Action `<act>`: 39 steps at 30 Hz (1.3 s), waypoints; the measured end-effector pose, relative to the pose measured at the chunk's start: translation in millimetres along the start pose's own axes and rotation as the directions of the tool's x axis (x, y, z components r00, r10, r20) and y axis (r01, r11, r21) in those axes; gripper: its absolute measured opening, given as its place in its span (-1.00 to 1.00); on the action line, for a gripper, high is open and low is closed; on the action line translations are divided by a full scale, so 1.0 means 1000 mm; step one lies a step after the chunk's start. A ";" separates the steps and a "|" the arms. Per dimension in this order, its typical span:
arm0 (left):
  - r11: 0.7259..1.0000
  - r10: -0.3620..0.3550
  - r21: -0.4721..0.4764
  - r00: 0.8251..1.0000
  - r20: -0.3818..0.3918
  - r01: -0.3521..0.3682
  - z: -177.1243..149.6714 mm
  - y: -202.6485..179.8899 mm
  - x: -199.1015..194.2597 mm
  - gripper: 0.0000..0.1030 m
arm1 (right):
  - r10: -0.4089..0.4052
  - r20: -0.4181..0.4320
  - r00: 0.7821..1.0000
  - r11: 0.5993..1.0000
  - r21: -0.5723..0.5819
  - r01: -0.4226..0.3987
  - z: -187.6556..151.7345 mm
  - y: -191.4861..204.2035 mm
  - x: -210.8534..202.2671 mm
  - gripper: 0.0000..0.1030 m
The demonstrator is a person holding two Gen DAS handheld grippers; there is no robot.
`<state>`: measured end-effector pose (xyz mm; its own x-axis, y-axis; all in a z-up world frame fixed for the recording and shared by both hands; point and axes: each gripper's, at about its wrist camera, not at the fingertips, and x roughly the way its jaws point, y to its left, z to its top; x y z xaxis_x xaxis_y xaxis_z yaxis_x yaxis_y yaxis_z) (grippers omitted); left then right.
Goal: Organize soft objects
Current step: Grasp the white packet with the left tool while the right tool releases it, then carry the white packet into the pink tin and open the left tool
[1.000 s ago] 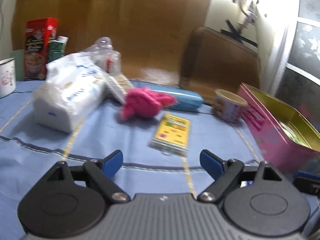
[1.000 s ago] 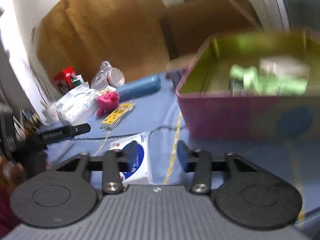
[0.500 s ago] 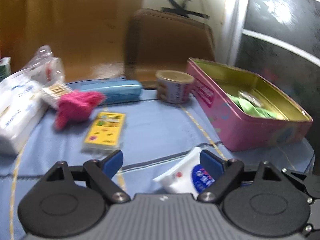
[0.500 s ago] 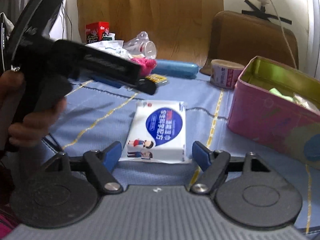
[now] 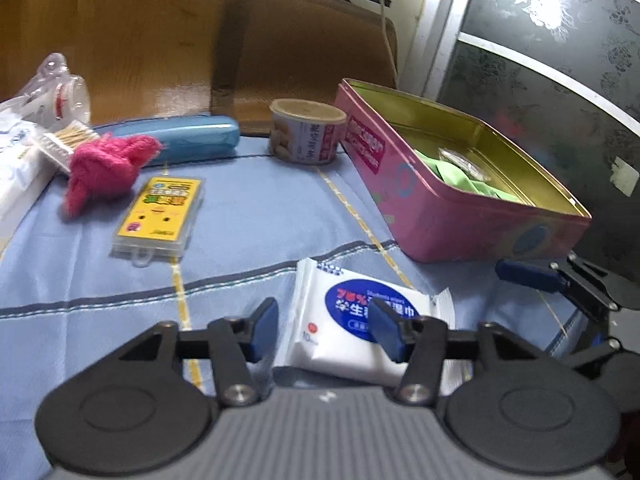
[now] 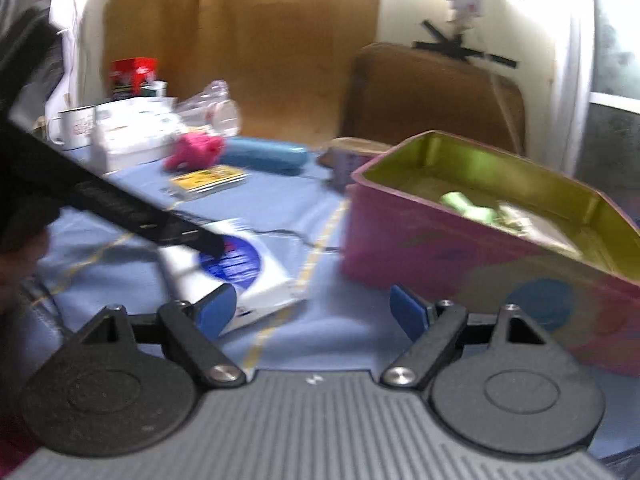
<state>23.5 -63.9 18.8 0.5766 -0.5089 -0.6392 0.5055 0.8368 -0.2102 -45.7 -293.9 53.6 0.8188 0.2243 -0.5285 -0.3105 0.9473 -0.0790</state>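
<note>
A white wipes pack (image 5: pixel 352 320) with a blue round label lies on the blue cloth near the front edge. My left gripper (image 5: pixel 325 333) hangs low over it, jaws closing, the pack between them; its right pad overlaps the pack and its left pad stands a little off the pack's edge. My right gripper (image 6: pixel 313 312) is wide and opening, with only cloth between its pads; the wipes pack (image 6: pixel 256 276) lies by its left pad. A pink knitted piece (image 5: pixel 104 164) lies at the back left. The pink tin (image 5: pixel 420 216) holds green soft items (image 5: pixel 460 176).
A yellow plastic case (image 5: pixel 160 212), a blue case (image 5: pixel 192 140), a food can (image 5: pixel 306 132), cotton swabs (image 5: pixel 68 142) and a tissue pack (image 5: pixel 16 168) crowd the back. A brown chair back (image 5: pixel 304 60) stands behind. A mug (image 6: pixel 76 126) sits far left.
The left view swung right from the pink knit to the wipes pack, and its jaws narrowed around the pack. The right jaws widened and the pack now lies left of them.
</note>
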 end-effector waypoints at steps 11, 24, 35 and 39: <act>1.000 -0.013 0.018 1.000 -0.009 0.013 -0.003 -0.006 0.005 -0.14 | 0.131 -0.048 0.990 0.991 -0.007 -0.132 -0.009 0.035 0.014 0.19; 0.977 -0.126 0.197 0.970 0.205 0.086 0.068 -0.075 -0.020 -0.18 | -0.042 0.190 0.981 0.999 0.015 0.040 0.027 0.003 -0.022 -0.08; 0.953 -0.014 0.301 0.980 0.196 -0.046 0.122 -0.144 0.078 0.12 | -0.359 0.162 0.919 0.933 0.092 0.349 0.054 -0.084 0.024 -0.23; 0.970 -0.024 0.243 0.984 0.178 -0.021 0.113 -0.133 0.075 0.17 | -0.338 0.168 0.926 0.934 0.180 0.309 0.041 -0.098 0.014 -0.23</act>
<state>72.5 -235.9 82.5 0.6697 -0.5564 -0.4919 0.6343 0.7730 -0.0108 15.9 -373.9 88.9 0.9443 -0.0744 -0.3206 0.0498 0.9952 -0.0844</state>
